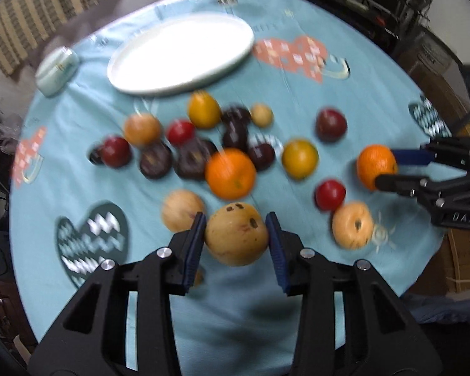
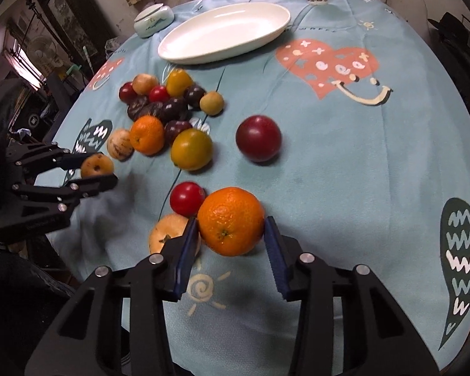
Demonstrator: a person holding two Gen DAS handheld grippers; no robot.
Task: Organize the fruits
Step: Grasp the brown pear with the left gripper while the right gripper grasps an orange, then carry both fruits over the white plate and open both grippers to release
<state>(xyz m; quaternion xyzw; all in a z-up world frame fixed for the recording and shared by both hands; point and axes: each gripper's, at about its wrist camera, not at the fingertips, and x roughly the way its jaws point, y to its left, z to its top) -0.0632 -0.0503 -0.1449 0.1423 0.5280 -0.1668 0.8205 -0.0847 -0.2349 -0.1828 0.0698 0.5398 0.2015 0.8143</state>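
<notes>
Jaws closed on fruit: left gripper (image 1: 236, 235) on a tan fruit (image 1: 236, 235), right gripper (image 2: 232, 222) on an orange (image 2: 232, 222).
Both fruits are gripped; the empty white dish (image 2: 200, 53) is located straight ahead, beyond the remaining fruit pile (image 2: 166, 103).

light: dim indoor, soft | glare: white plate (image 1: 178, 53) blown out in left wrist view | blur: left view motion-smeared, fruits soft; right view sharper, mild blur near centre | shadows: soft under tools on tabletop (image 2: 344, 156) | edges: fisheye bend, dark vignette corners
</notes>
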